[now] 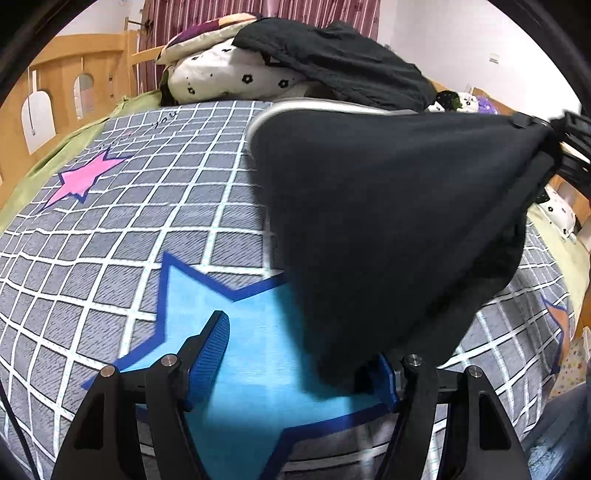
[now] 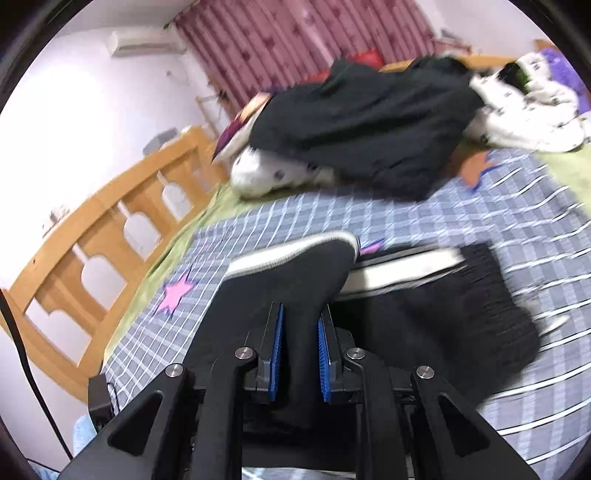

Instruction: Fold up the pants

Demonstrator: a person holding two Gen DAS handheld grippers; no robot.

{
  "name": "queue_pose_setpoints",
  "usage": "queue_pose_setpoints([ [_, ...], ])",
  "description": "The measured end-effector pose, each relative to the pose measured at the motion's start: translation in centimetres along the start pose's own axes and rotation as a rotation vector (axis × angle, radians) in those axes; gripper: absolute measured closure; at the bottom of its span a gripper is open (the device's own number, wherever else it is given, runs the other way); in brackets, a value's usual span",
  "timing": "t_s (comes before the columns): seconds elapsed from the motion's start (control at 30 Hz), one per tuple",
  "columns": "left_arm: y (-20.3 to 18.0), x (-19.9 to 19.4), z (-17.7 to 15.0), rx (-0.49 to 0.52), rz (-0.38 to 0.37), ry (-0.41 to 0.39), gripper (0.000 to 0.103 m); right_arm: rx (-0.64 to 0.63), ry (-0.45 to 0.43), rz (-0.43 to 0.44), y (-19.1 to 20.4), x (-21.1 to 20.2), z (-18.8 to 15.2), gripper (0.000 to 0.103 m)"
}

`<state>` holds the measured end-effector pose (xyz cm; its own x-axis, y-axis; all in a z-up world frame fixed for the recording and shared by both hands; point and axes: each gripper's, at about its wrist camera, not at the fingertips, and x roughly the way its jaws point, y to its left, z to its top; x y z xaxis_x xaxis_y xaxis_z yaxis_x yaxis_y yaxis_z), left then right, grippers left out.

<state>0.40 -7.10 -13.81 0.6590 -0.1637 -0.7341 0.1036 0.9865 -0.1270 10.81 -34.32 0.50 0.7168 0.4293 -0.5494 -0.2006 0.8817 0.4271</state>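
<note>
— Left wrist view first. What of the left gripper (image 1: 299, 354)?

— Fingers (image 1: 210, 354) spread wide, holding nothing. Hovering over the big blue star (image 1: 255, 332) printed on the grey checked bedspread (image 1: 110, 240). Black pants (image 1: 388, 229) hanging as a taut triangular sheet in front, draped over the right-side finger and hiding its tip. Pulled up toward the upper right, where the right gripper (image 1: 565, 144) pinches the top corner. White stripe (image 1: 317, 107) running along the upper edge of the cloth. Farther back, a pink star (image 1: 79, 182), then a pile of dark clothes (image 1: 332, 59) over floral bedding (image 1: 236, 75) against the striped curtain (image 1: 229, 18).

— And the right wrist view?

— Blurred. Right gripper (image 2: 301, 350) closed on a thick fold of the pants (image 2: 291, 291), cloth bunched between both blue pads. Rest of the garment trailing right across the bedspread (image 2: 443, 218), waist end (image 2: 480, 295) lying on the bed, white stripe (image 2: 399, 271) showing. Wooden bed rail (image 2: 110, 229) along the left, dark clothes pile (image 2: 369, 125) beyond.
</note>
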Motion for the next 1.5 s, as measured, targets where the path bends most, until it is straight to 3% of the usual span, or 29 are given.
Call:
queue_pose_setpoints([
  [0.13,-0.8,-0.7,0.8,0.002,-0.115,-0.012,0.033,0.04,-0.114,-0.112,-5.1,-4.9,0.7,0.087],
  [0.3,-3.0,0.3,0.8,0.059,-0.068,0.006,0.033,0.131,0.092,-0.321,-11.3,0.5,-2.7,0.086],
  [0.47,-1.7,0.4,0.0,0.026,-0.082,0.058,0.033,0.135,0.098,-0.303,-11.8,-0.1,-3.0,0.084],
  [0.57,-1.8,-0.4,-0.1,0.059,-0.091,0.081,0.033,0.114,0.125,-0.356,-11.6,0.6,-3.5,0.081],
  [0.67,-1.1,-1.8,-0.2,0.063,-0.13,0.099,0.033,0.04,0.138,-0.427,-10.3,-0.3,-3.0,0.07],
  [0.77,-0.2,-3.3,0.0,0.05,-0.167,0.08,0.034,-0.043,0.095,-0.484,-8.8,-2.1,-2.9,0.056],
  [0.83,0.2,-4.0,0.9,0.047,-0.191,0.058,0.034,-0.073,0.084,-0.466,-8.3,-2.4,-2.2,0.045],
  [0.97,0.2,-2.6,4.2,0.011,-0.18,0.052,0.034,-0.102,0.108,-0.428,-8.1,-0.6,0.1,0.045],
  [1.17,0.0,4.5,9.1,-0.105,-0.213,0.135,0.035,-0.07,0.195,-0.379,-11.0,4.3,2.9,0.042],
  [1.27,-0.4,7.7,10.2,-0.109,-0.225,0.178,0.036,-0.053,0.262,-0.386,-12.7,6.7,2.8,0.041],
  [1.37,-0.4,9.9,11.0,-0.134,-0.224,0.192,0.034,-0.031,0.271,-0.333,-13.8,7.3,2.4,0.038],
  [1.5,-0.7,11.6,11.2,-0.181,-0.26,0.207,0.044,-0.019,0.307,-0.282,-14.2,8.9,2.2,0.037],
])
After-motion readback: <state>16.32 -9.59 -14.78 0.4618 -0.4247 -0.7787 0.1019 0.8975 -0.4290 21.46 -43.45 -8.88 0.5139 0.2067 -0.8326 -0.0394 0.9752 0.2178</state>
